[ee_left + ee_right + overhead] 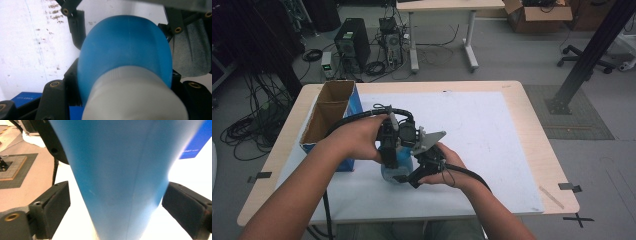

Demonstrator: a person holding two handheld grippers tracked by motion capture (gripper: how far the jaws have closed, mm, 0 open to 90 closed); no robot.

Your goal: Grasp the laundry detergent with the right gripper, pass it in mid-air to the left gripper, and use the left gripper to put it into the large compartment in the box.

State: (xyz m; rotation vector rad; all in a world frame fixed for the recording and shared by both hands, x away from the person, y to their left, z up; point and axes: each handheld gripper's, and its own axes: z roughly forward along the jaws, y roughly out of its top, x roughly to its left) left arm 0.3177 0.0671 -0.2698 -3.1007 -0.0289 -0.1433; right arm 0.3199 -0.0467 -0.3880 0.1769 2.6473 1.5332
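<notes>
A blue bottle [401, 164] with a white cap [135, 100] stands low over the white mat, between both hands. My left gripper [388, 150] comes down from above and is shut on the bottle [125, 47] near its cap, with a black jaw pressed on each side. My right gripper [411, 179] reaches in from the right, low at the bottle's base. In the right gripper view the blue bottle [120, 170] stands between its fingers [53, 207], and a gap shows on both sides. The right gripper [120, 205] is open.
An open cardboard box [329, 112] with a blue side stands at the table's left, close to the left forearm. The white mat [482, 135] covers most of the wooden table [532, 115]. Computers, cables and another desk stand on the floor beyond.
</notes>
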